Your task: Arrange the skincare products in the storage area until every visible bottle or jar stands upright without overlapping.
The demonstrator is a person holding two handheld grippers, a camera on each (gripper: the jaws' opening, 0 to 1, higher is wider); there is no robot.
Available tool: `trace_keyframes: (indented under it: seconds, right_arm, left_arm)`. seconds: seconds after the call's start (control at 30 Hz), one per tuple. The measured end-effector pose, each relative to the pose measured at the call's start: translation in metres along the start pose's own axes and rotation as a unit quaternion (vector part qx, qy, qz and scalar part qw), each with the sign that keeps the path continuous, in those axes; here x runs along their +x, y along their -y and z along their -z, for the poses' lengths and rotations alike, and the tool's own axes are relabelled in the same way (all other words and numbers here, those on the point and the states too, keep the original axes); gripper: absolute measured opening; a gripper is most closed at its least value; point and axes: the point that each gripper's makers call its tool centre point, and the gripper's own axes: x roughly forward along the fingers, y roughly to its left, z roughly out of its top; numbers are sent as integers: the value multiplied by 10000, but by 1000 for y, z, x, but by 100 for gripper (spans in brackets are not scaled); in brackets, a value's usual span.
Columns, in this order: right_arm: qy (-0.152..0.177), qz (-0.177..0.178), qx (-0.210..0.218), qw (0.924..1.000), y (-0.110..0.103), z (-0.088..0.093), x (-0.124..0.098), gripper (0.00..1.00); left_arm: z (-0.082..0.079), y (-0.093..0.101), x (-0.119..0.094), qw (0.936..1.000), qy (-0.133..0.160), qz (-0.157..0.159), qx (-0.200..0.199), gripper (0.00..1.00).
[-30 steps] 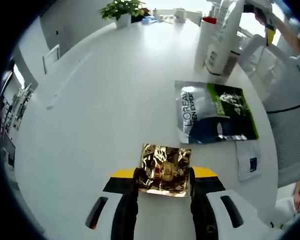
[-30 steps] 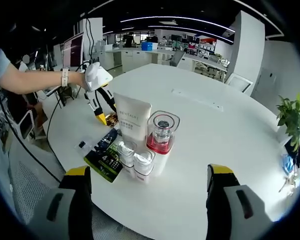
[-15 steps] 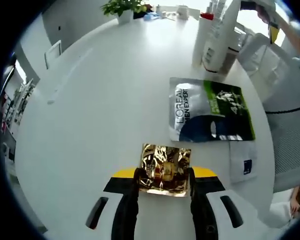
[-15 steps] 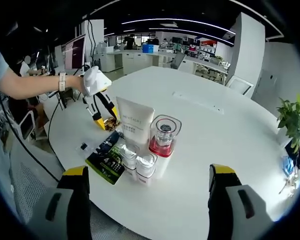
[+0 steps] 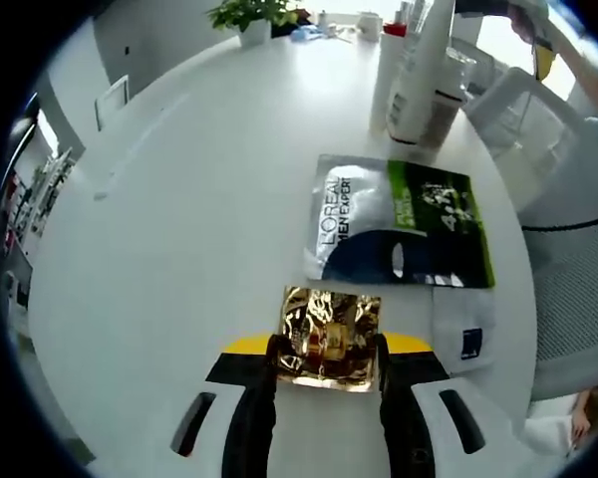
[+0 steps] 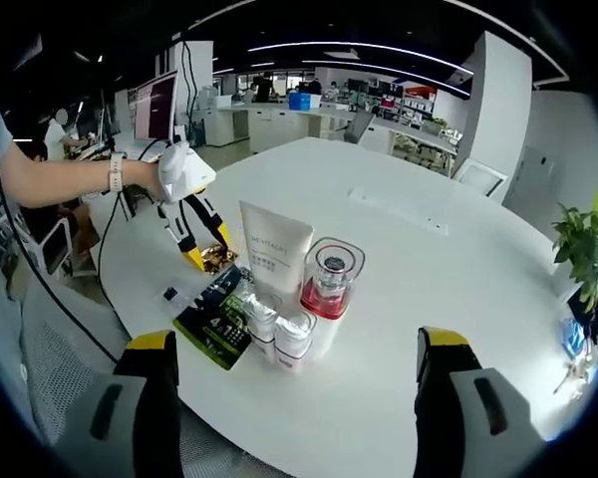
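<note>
A round white table (image 6: 458, 259) carries everything, with an open office far behind it. On its near left part, in the right gripper view, a tight cluster of products stands upright: a tall white tube (image 6: 273, 254) on its cap, a clear bottle with a red base (image 6: 329, 286) just to its right, and two small silver-capped bottles (image 6: 279, 334) in front, touching or nearly so. Left of the cluster a dark and green L'Oréal sachet (image 5: 404, 219) lies flat, and a small white sachet (image 5: 465, 334) lies beside its near corner.

The left gripper (image 5: 327, 373) is pinching a gold foil sachet (image 5: 329, 337) between its jaws, low over the table just near of the large sachet; from the other side the same gripper (image 6: 184, 199) shows at the far left of the group. The right gripper (image 6: 294, 408) is spread wide and holds nothing, hovering near of the cluster.

The step in hand looks like placing the gold sachet. The bottles already stand, so the next move calls for setting the foil down on bare table beside the flat sachets, not lapping over them, then letting go.

Whether the foil touches the table I cannot tell. In the left gripper view the cluster is cut off at the top edge and washed out by glare. The tube's print and the small bottles' labels are too small to read.
</note>
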Motion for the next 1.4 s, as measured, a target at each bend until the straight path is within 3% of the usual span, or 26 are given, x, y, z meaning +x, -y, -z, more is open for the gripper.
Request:
trace_keyframes:
  seconds: [0.73,1.4]
  right_arm:
    - [73,7,-44,10000,-4,-1,-5,99]
    - [113,28,-12,9999,-6,2,-9,98]
  left_arm:
    - [-4,30,-1,9999,50,-47,-116,37]
    - [-4,37,-2,9999,94,-39,-135,41]
